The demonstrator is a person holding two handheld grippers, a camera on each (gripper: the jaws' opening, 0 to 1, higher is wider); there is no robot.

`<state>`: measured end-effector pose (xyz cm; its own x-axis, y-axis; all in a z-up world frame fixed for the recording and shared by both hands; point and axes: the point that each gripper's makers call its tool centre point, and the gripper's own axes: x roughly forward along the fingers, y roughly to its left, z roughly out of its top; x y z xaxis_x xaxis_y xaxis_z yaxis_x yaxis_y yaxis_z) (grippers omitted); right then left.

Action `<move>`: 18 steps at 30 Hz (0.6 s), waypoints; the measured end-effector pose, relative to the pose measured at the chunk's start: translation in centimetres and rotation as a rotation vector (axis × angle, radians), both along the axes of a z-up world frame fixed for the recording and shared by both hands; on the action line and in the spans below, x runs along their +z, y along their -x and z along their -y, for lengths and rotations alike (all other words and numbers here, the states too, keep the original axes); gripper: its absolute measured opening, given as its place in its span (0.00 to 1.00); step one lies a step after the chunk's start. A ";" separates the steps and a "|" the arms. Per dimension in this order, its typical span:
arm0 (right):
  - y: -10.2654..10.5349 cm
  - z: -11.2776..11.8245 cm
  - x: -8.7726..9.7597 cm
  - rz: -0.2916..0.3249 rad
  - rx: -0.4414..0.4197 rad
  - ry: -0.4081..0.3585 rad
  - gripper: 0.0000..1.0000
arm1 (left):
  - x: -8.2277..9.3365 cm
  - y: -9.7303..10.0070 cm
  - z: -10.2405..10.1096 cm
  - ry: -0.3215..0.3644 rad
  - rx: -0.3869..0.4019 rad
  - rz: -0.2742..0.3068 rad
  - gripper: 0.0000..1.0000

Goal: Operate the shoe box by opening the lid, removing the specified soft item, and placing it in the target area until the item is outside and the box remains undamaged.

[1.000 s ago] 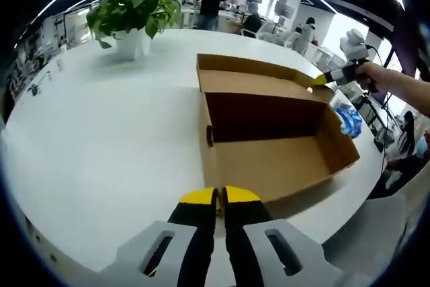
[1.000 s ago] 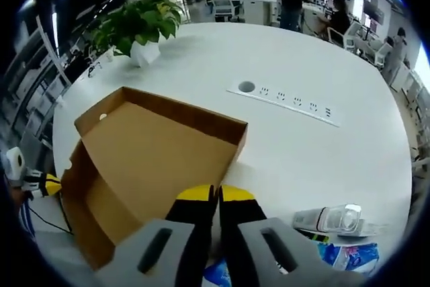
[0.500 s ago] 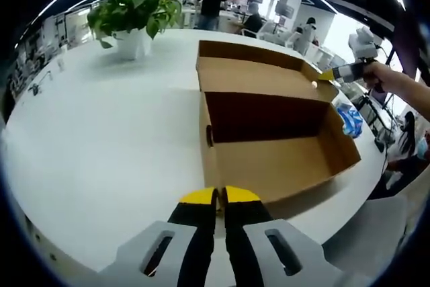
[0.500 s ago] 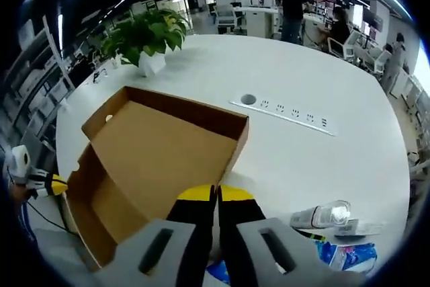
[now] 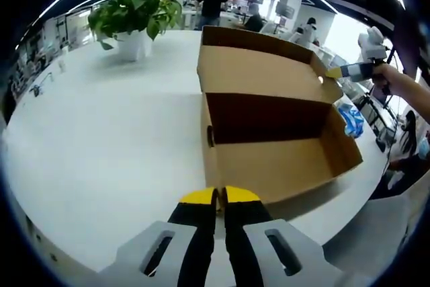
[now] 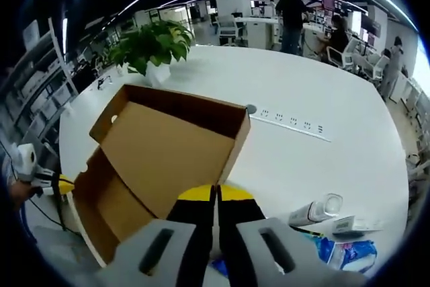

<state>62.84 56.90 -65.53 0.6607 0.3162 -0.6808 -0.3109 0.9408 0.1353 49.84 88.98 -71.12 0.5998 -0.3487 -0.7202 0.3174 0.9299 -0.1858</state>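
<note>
Both pairs of tongs are pinched shut: the left tongs (image 5: 220, 196) grip the shoe box (image 5: 269, 132) by its near wall at lower centre, the right tongs (image 6: 216, 193) hold the lid (image 6: 178, 149) edge. Thin cardboard (light, easily creased) wants gentle edge holds. No soft item is visible inside; the tabletop (image 5: 101, 139) spreads left.

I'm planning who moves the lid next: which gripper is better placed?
Right. The right gripper is shut on the corner of the lid, which is tilted up. The left gripper sits shut at the near wall of the box, away from the lid.
</note>
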 end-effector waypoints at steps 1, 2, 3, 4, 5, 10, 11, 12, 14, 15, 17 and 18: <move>0.2 -0.1 0.2 0.008 0.002 -0.001 0.00 | 0.0 0.0 0.0 0.000 0.001 0.000 0.00; 0.2 -0.1 0.3 0.013 0.003 -0.003 0.00 | 0.0 0.0 0.0 -0.001 0.000 0.000 0.00; 0.4 -0.2 0.5 0.019 0.007 0.000 0.00 | 0.0 0.0 0.0 -0.002 0.000 0.000 0.00; 0.4 -0.2 0.6 0.022 0.006 -0.001 0.00 | 0.0 0.0 0.0 -0.002 0.000 0.000 0.00; 0.5 -0.3 0.7 0.026 0.008 -0.001 0.00 | 0.0 0.0 0.0 -0.002 0.000 0.000 0.00; 1.0 -0.6 1.2 0.049 0.018 0.007 0.00 | 0.1 0.1 -0.1 -0.002 0.000 0.000 0.00; 1.1 -0.6 1.3 0.053 0.020 0.008 0.00 | 0.1 0.1 -0.1 -0.002 0.000 0.000 0.00; 1.3 -0.7 1.4 0.061 0.026 0.016 0.00 | 0.1 0.1 -0.1 -0.004 -0.002 0.001 0.00; 1.4 -0.8 1.6 0.070 0.032 0.024 0.00 | 0.1 0.1 -0.2 -0.004 -0.002 0.001 0.00; 1.6 -0.8 1.7 0.076 0.033 0.027 0.00 | 0.0 0.0 -0.2 -0.004 -0.002 0.002 0.00; 1.9 -0.9 1.8 0.087 0.035 0.032 0.00 | 0.0 -0.1 -0.4 -0.005 -0.002 0.002 0.00; 2.0 -0.9 1.8 0.090 0.035 0.033 0.00 | 0.0 -0.1 -0.4 -0.006 -0.002 0.003 0.00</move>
